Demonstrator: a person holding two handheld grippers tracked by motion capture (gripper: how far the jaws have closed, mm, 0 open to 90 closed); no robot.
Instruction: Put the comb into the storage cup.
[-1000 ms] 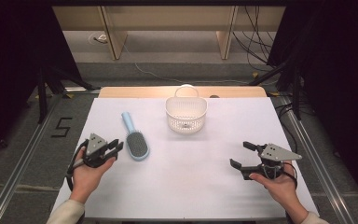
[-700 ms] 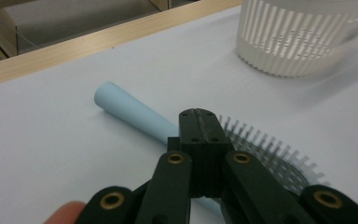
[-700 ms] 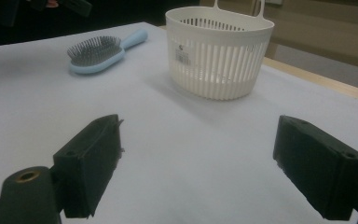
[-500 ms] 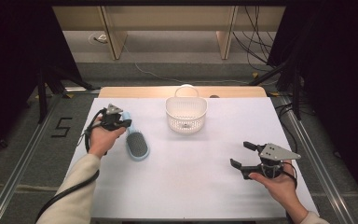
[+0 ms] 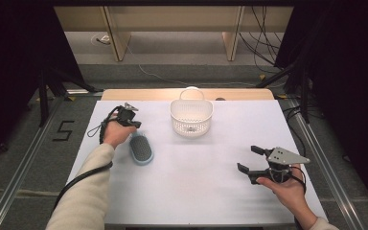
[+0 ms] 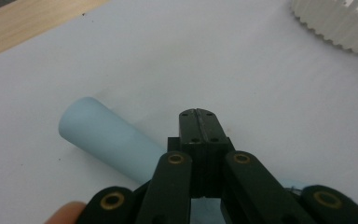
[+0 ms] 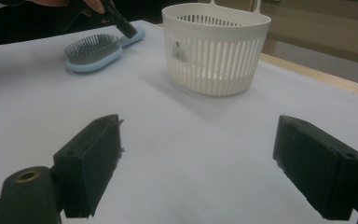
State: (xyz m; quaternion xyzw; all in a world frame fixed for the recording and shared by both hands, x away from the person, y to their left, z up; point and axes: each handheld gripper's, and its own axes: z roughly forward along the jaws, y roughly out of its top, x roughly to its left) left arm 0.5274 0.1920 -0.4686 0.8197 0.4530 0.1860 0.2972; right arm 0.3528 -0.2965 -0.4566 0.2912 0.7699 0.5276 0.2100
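A light blue hairbrush [image 5: 141, 149] lies bristles up on the white table cover, left of centre. Its handle [image 6: 107, 137] points away toward the far left. My left gripper [image 5: 135, 125] is shut, its jaws pressed together with nothing between them. Its tip [image 6: 198, 114] hovers just over the handle. A white slotted basket [image 5: 191, 125] with a loop handle stands at the far middle. My right gripper [image 5: 248, 158] rests open at the near right, its jaws wide apart [image 7: 200, 135] and facing the basket [image 7: 214, 51] and brush [image 7: 93, 51].
A wooden strip [image 5: 143, 94] runs along the far edge of the white cover [image 5: 196, 191]. Metal rails [image 5: 316, 143] flank the table on both sides. A corner of the basket [image 6: 340, 23] shows in the left gripper view at the top right.
My left hand has travelled from the near left of the table forward to the far end of the brush, over its handle. The right hand has stayed put.
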